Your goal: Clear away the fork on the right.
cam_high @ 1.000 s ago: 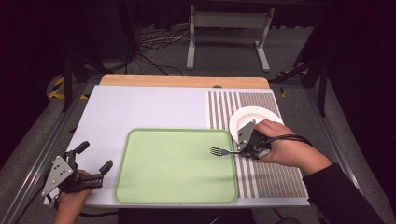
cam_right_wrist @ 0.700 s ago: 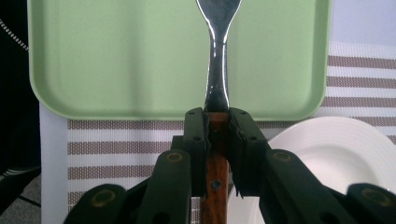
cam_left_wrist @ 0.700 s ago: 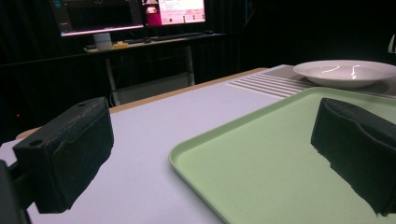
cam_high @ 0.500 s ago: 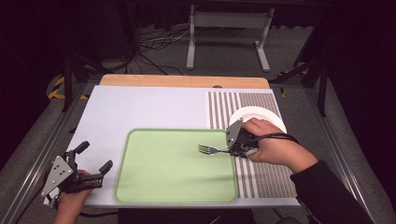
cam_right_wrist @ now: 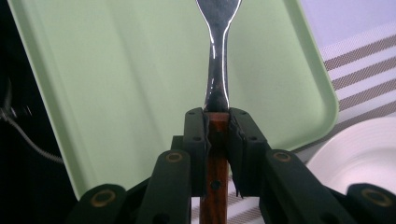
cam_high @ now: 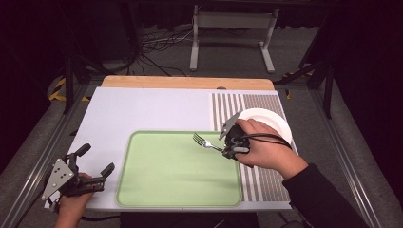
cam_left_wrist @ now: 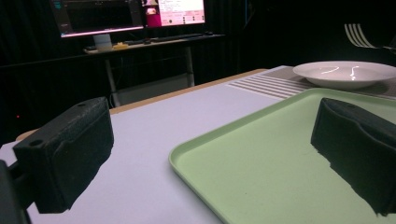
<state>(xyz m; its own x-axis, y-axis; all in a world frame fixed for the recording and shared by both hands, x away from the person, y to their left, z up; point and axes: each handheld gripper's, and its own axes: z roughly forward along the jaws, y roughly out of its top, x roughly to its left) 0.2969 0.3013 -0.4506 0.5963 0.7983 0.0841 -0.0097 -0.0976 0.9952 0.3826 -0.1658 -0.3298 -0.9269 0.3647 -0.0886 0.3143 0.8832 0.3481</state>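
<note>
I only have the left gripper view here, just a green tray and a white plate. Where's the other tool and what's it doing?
Observer: The right tool hangs over the tray's right edge, shut on a fork.
Operator: How is the fork gripped?
Observer: By its wooden handle, clamped between the jaws; the metal neck and tines stick out over the tray.
Operator: And my own tool, from above?
Observer: The left tool sits open at the table's near left corner, beside the tray, with nothing between its jaws.
Operator: What's the plate resting on?
Observer: The plate sits on a striped mat, right of the tray.
</note>
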